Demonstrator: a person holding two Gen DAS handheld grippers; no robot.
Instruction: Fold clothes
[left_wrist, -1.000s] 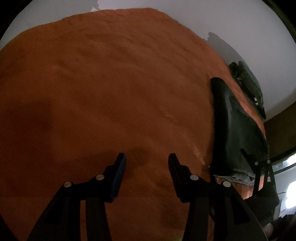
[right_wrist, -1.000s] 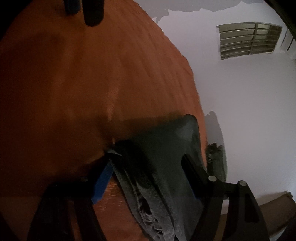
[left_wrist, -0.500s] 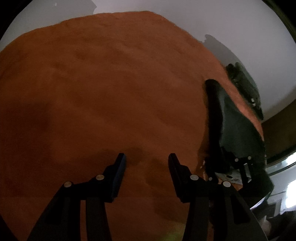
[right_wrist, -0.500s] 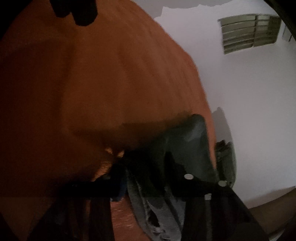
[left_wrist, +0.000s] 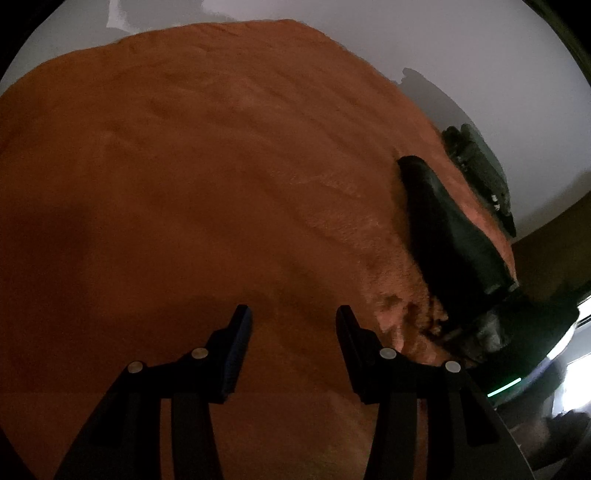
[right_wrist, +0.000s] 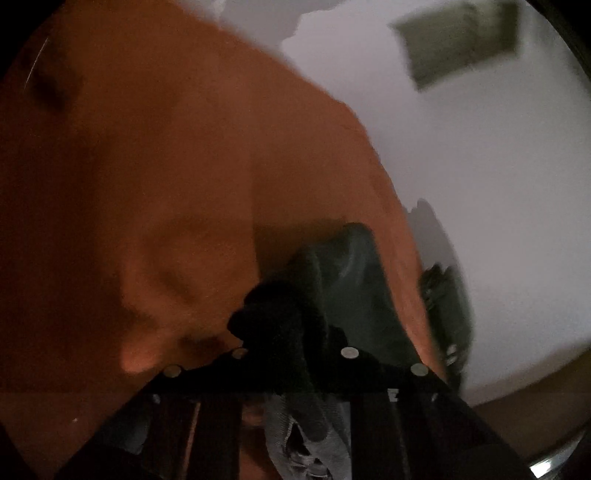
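Closing on dark garment (right_wrist: 332, 280), right hand-held gripper (right_wrist: 291, 347) pinches bunched edge and lifts it off orange bedspread (right_wrist: 166, 166) where it lay flat a second ago. Left hand-held gripper (left_wrist: 291, 332) spread, empty, unmoved. Fold beginning.

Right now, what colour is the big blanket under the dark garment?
Orange, plain with no pattern. The blanket shows best in the left wrist view.
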